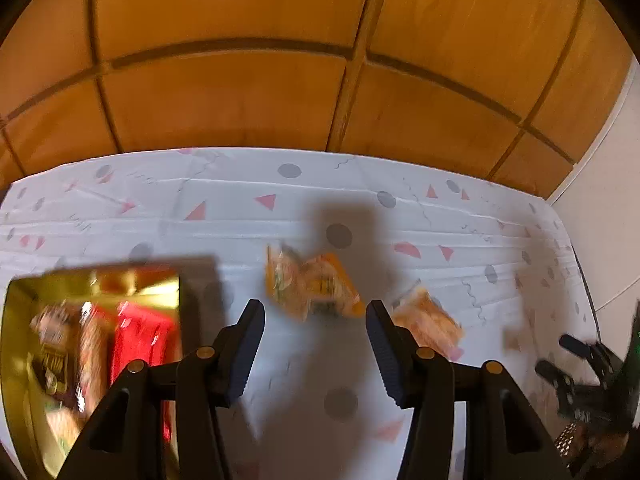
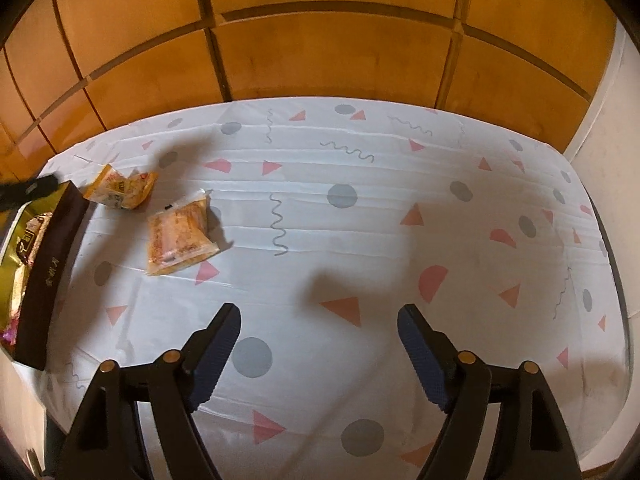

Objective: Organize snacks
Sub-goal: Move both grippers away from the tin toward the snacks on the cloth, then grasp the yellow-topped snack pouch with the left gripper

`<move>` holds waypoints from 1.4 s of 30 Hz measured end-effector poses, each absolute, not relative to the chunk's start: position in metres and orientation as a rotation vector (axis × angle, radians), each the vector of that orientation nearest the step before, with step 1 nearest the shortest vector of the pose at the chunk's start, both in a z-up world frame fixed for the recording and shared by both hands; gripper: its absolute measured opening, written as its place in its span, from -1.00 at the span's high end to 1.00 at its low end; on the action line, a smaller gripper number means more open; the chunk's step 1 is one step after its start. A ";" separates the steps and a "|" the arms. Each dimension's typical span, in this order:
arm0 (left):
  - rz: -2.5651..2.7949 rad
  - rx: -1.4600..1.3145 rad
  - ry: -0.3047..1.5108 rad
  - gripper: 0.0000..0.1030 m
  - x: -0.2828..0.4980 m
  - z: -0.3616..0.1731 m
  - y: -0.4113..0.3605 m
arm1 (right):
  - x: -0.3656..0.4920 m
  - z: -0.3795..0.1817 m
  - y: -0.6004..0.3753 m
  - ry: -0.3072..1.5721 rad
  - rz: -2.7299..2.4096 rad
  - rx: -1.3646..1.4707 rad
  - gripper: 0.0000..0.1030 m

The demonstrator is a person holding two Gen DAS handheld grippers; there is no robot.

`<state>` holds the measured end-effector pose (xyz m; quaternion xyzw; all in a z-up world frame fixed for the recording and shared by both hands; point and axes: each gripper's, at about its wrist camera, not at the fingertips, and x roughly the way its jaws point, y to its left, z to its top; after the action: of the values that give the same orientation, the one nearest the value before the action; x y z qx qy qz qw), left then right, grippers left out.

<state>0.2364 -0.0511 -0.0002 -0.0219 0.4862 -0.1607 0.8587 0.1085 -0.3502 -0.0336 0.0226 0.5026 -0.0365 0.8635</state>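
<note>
Two orange snack packets lie on the patterned tablecloth. The crumpled one [image 1: 312,286] [image 2: 120,190] lies just ahead of my open, empty left gripper [image 1: 315,312]. The flat one [image 1: 430,322] [image 2: 180,236] lies to its right. A gold-lined box [image 1: 96,280] [image 2: 44,272] holding several snacks, one in a red wrapper [image 1: 140,340], sits at the left. My right gripper [image 2: 319,320] is open and empty above bare cloth, well right of both packets; it also shows in the left wrist view [image 1: 560,356]. The left view is motion-blurred.
The table [image 2: 360,220] has a white cloth with pink triangles and grey dots. A wooden panelled wall [image 2: 320,40] stands behind it. A white wall [image 1: 600,220] is at the right. The table's edges curve off at right and front.
</note>
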 end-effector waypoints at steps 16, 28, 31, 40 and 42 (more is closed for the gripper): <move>-0.497 -0.067 1.093 -0.01 0.221 -0.048 -0.082 | 0.110 -0.029 -0.356 1.032 -0.067 0.071 -0.61; -0.496 -0.077 1.065 -0.04 0.186 -0.016 -0.054 | 0.110 -0.027 -0.357 1.023 -0.086 0.056 -0.63; -0.434 -0.144 1.111 -0.05 0.214 -0.015 -0.048 | 0.110 -0.026 -0.356 1.022 -0.086 0.050 -0.64; -0.303 -0.131 1.233 -0.38 0.281 -0.048 -0.074 | 0.110 -0.024 -0.355 1.017 -0.071 0.058 -0.65; -0.298 -0.148 1.271 -0.38 0.285 -0.063 -0.076 | 0.109 -0.024 -0.356 1.015 -0.070 0.065 -0.65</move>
<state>0.2853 -0.0761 -0.0628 -0.0687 0.5909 -0.1387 0.7918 0.1095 -0.3561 -0.0238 0.0310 0.4856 -0.0336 0.8730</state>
